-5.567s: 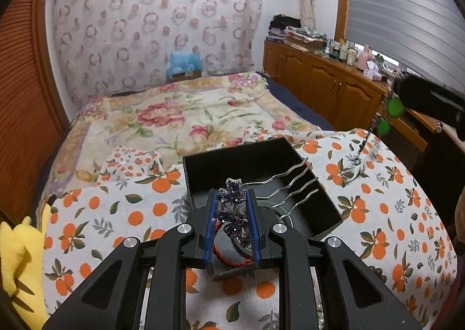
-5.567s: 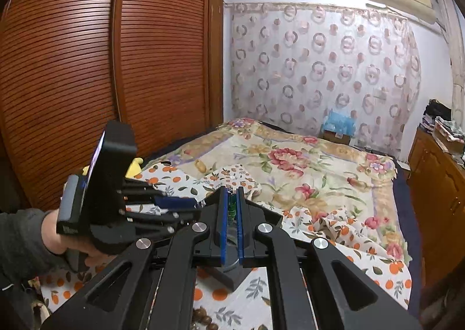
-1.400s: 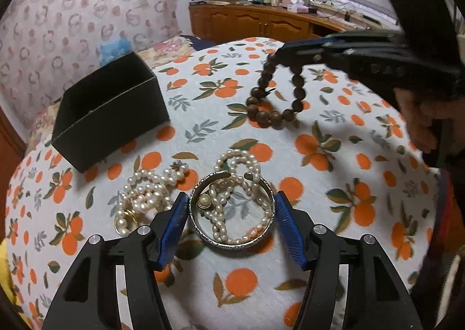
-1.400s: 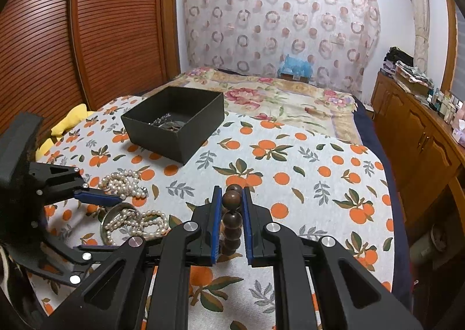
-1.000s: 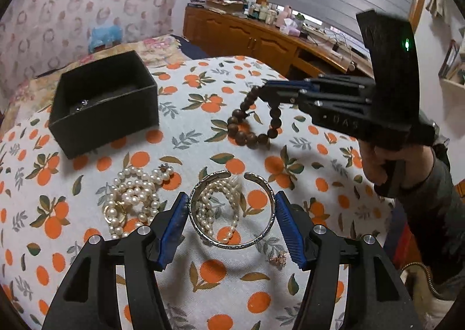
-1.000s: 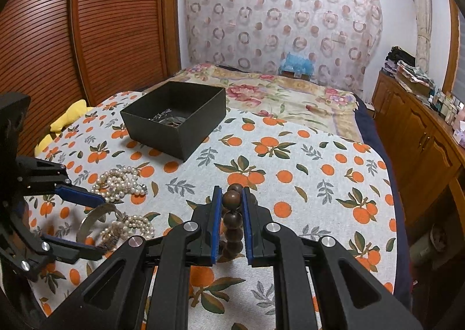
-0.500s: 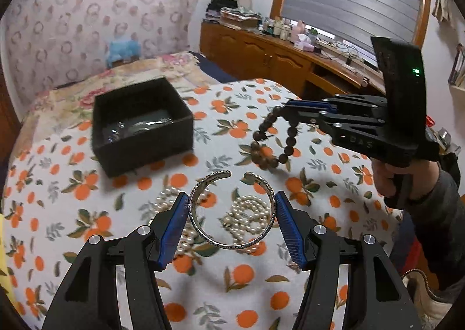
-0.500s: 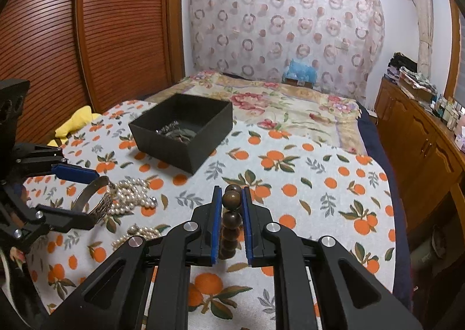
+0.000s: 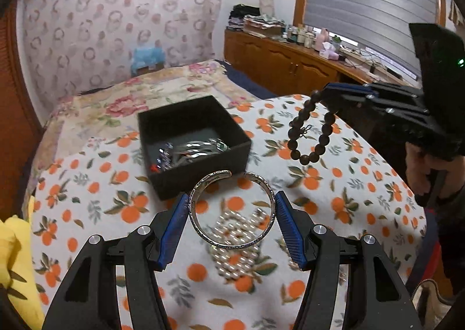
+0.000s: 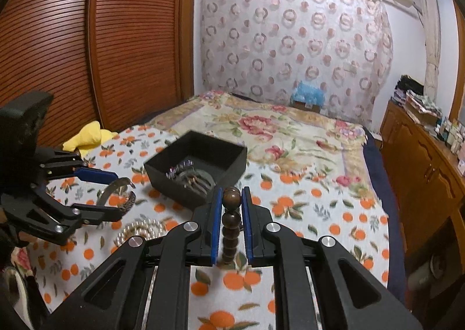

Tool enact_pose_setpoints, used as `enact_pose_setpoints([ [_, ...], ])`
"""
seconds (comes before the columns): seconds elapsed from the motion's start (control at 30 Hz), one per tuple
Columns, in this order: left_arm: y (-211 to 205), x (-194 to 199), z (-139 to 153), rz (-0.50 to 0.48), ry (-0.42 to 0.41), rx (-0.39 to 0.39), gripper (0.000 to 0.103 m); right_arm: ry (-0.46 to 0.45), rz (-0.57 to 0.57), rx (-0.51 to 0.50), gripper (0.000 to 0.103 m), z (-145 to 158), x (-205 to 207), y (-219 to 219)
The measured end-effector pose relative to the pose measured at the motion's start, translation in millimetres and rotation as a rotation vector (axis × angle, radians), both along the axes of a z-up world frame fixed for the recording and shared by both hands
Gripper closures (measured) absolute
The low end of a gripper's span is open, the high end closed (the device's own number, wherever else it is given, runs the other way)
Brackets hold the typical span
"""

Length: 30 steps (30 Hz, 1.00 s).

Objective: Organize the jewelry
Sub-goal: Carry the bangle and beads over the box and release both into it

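Black box (image 9: 191,138) sits on the orange-print cloth (image 9: 363,190), mid-scene, open top. Already inside: several silver bangles and a small sparkly piece, seen in both views. So part of the sort looks done.

In flight, two items:
- Silver cuff bangle (image 9: 232,211), pinched across its width between the blue pads of the left gripper (image 9: 232,225). Jaws are spread wide, about as wide as the cuff, and bearing on both its sides. It's lifted clear of the cloth, near side of the box, opening gap facing the box.
- Dark wooden bead bracelet (image 9: 312,132), clamped at its top bead by the right gripper (image 10: 232,205). Jaws nearly closed on that one bead; the rest of the loop dangles free. It hangs to the right of the box, above the cloth, not touching it.

Still on the cloth: pearl strands (image 9: 241,231), near side, below the cuff. Blurred in the left wrist view, so can't tell if it's one strand or more. Right wrist view shows a pearl pile (image 10: 139,231) left of the right gripper.

My read: roughly mid-task. Both held pieces need to go over the box rim and be released, then the pearls get picked up. Can't tell if anything else is left outside the frames.
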<state>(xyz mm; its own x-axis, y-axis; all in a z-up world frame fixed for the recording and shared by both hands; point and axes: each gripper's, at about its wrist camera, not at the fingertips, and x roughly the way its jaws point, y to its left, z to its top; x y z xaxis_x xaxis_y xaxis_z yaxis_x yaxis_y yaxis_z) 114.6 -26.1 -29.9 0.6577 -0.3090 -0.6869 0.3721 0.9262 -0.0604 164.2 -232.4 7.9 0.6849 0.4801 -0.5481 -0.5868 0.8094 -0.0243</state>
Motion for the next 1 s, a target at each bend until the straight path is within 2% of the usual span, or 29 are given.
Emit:
enact_pose_setpoints([
  [0.5,13,65,9,0.057,-0.019,0.028,0.045,-0.042,0.063,0.018,0.088,29,49,38],
  [0.77,10,99,-3,0.070,0.007,0.035,0.045,-0.032,0.094,0.026,0.088,24,77,58],
  [1.0,11,111,-15,0.089,0.020,0.035,0.045,-0.013,0.105,0.029,0.088,13,99,73],
])
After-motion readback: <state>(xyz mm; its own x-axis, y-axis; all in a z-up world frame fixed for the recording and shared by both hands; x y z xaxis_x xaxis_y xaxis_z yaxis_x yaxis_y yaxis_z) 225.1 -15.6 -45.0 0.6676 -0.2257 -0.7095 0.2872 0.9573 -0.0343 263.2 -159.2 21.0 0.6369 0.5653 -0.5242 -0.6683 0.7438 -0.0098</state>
